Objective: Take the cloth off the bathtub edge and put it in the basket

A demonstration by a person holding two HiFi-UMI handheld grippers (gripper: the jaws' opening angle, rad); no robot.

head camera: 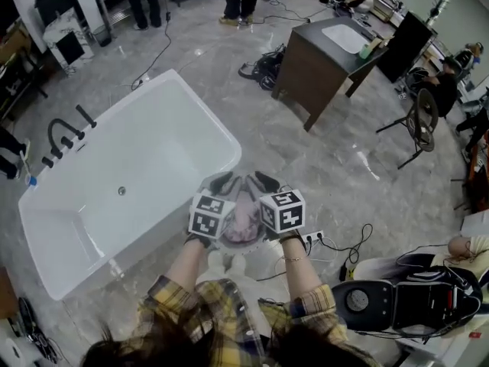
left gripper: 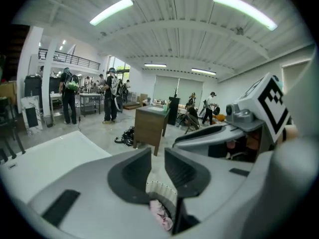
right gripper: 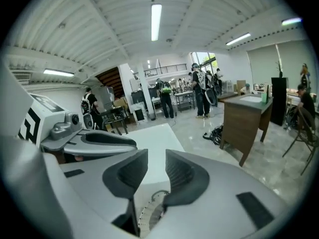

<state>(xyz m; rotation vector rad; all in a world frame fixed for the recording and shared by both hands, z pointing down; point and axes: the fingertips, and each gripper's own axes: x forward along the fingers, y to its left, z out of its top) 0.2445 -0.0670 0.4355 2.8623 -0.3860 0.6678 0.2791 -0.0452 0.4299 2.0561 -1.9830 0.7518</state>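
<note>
The pink cloth (head camera: 243, 220) lies bunched inside the round basket (head camera: 243, 241), which stands on the floor by the near right corner of the white bathtub (head camera: 130, 182). Both grippers hover side by side just above the basket. My left gripper (head camera: 220, 182) is open, and in the left gripper view (left gripper: 157, 158) only floor shows through the gap, with the basket rim (left gripper: 159, 187) and the cloth (left gripper: 160, 214) below. The right gripper (head camera: 266, 180) is open too, and nothing sits between its fingers (right gripper: 156, 156). The basket rim (right gripper: 149, 210) shows under it, the tub (right gripper: 154, 138) beyond.
A black faucet (head camera: 65, 132) stands on the tub's far left rim. A brown vanity cabinet (head camera: 321, 60) stands ahead to the right. A power strip with cables (head camera: 315, 238) lies right of the basket, a black machine (head camera: 397, 300) beyond it. People stand at the far end.
</note>
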